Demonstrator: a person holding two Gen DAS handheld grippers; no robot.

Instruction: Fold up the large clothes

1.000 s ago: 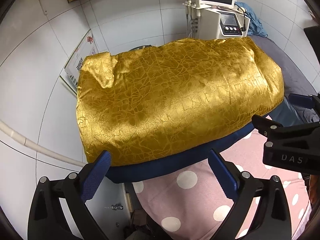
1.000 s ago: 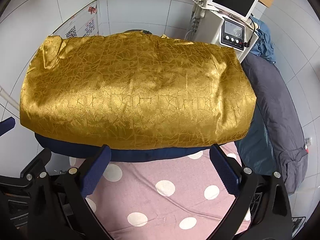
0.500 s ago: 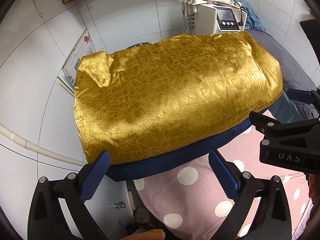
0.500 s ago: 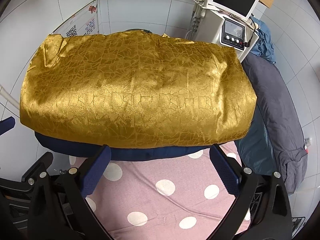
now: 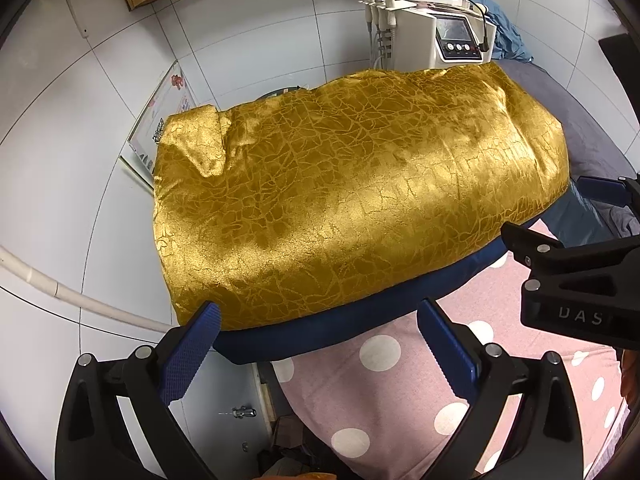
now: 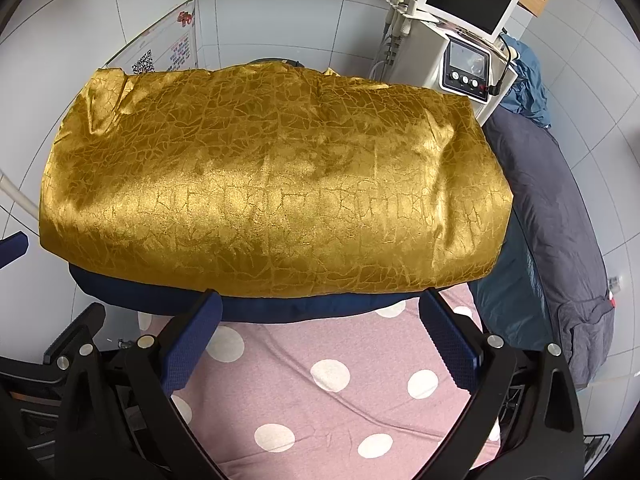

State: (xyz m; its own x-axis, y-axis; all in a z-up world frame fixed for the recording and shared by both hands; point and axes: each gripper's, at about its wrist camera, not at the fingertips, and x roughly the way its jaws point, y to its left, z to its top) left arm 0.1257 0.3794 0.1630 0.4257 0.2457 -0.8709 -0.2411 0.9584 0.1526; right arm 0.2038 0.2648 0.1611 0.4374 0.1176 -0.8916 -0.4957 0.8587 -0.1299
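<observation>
A large shiny gold cloth [image 5: 352, 208] with a crackle pattern lies folded into a wide block on a dark blue layer [image 5: 320, 332] on the pink polka-dot bed [image 5: 400, 392]. It also shows in the right wrist view [image 6: 272, 196]. My left gripper [image 5: 316, 340] is open and empty at the cloth's near left edge. My right gripper [image 6: 324, 328] is open and empty at the near middle edge, over the pink sheet [image 6: 320, 392]. The right gripper's body [image 5: 580, 280] shows in the left wrist view.
A white machine with a screen [image 6: 460, 40] stands behind the bed. A grey duvet [image 6: 560, 240] and teal cloth [image 6: 504, 280] lie along the right side. Tiled walls, a poster [image 6: 168, 48] and a white pipe [image 5: 60, 292] are on the left.
The left gripper has drawn back and tilted a little, so the cloth sits slightly higher in its view. The right gripper has barely moved. The cloth lies unchanged.
</observation>
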